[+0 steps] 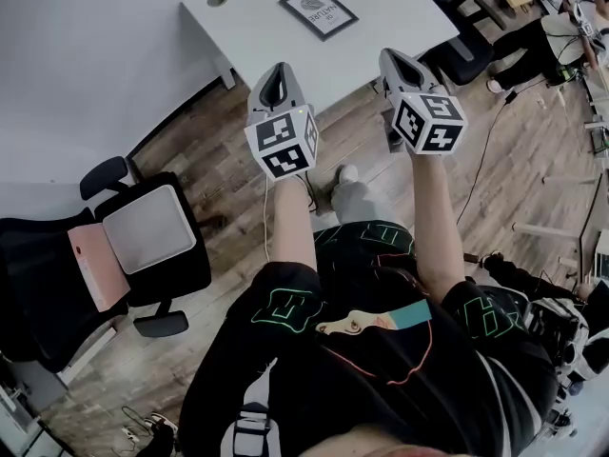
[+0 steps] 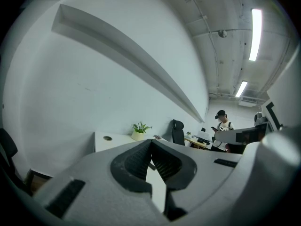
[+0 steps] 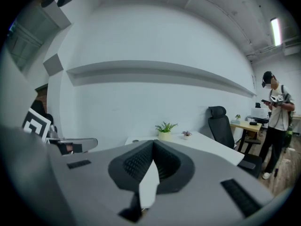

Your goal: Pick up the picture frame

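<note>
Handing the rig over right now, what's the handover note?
Left hand-held gripper: jaws shut, empty.
Right hand-held gripper: jaws shut, empty.
Both are held up over the wood floor, short of the white desk.
The picture frame lies flat on the desk, untouched.
Done: nothing yet.
Left: reach over the desk, open the jaws, grip the picture frame and lift it.

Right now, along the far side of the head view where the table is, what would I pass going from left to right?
round cable hole → picture frame → black office chair → standing person
</note>
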Available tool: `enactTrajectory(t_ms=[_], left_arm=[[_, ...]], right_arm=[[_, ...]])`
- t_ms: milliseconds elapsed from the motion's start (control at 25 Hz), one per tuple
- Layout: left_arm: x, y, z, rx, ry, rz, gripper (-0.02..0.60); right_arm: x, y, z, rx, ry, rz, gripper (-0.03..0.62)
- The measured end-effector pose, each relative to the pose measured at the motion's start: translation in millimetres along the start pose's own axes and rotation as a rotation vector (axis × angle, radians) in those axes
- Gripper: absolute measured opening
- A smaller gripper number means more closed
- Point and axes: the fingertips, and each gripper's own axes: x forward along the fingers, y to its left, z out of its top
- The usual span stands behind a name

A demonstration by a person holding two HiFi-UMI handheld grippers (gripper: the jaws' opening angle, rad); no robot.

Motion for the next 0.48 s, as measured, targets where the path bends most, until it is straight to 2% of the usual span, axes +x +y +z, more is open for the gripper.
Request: enactTrajectory(t_ms=[200, 480], left_arm=[[4.7, 4.3, 13.3, 0.002, -0.032, 0.009, 0.005], [22.0, -6.0, 25.2, 0.031, -0.039, -0.002, 0.005]], right_arm=[[5.9, 2.4, 10.9, 0.005, -0.032, 0.022, 0.005], [13.4, -15.9, 23.6, 0.027, -0.061, 0.015, 0.005]])
